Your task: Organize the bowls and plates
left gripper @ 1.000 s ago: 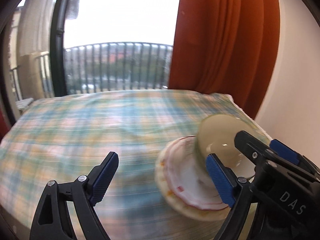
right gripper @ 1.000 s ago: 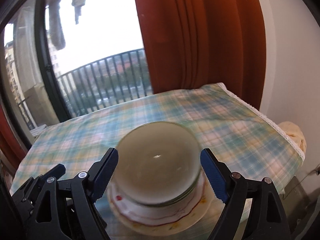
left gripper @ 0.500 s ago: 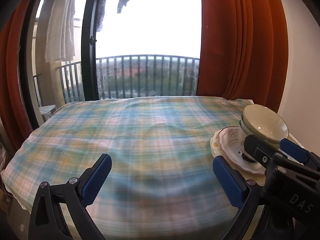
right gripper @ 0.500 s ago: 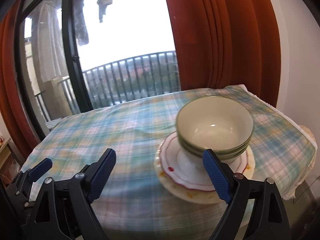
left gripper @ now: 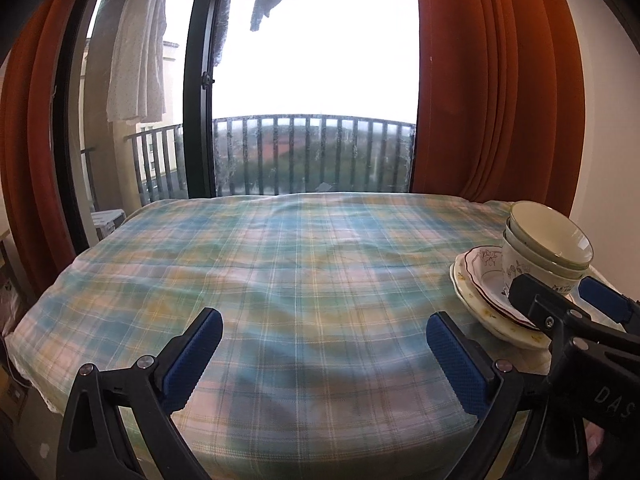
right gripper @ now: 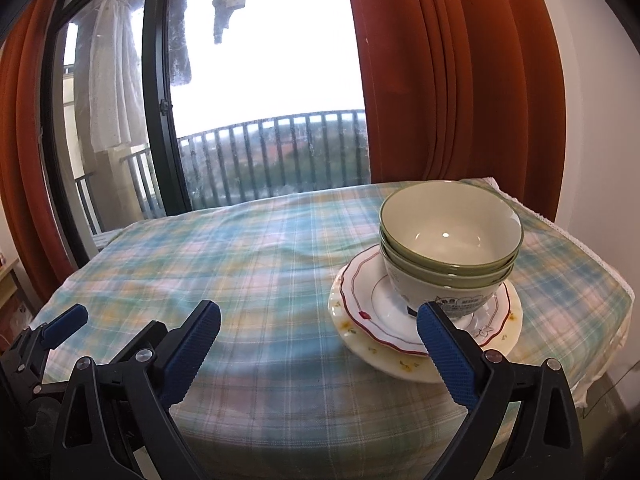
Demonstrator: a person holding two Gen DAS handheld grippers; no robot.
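Note:
A stack of green-rimmed bowls (right gripper: 450, 240) stands on a red-rimmed white plate (right gripper: 368, 300), which lies on a cream plate (right gripper: 360, 344), at the right side of the table. The stack also shows in the left wrist view (left gripper: 548, 244). My right gripper (right gripper: 316, 344) is open and empty, in front of the stack and to its left. My left gripper (left gripper: 320, 356) is open and empty over the bare cloth, left of the stack. The right gripper (left gripper: 560, 304) shows in the left wrist view, in front of the plates.
The table carries a blue-green plaid cloth (left gripper: 280, 264). Orange curtains (right gripper: 460, 80) hang behind the stack. A glass balcony door (left gripper: 312, 100) with railing stands beyond the far edge. The right table edge (right gripper: 600, 280) lies close to the plates.
Both grippers have pulled back and away from the stack. The right gripper's fingers, around the top bowl a second ago, now stand clear of it. The bowls rest on the plates.

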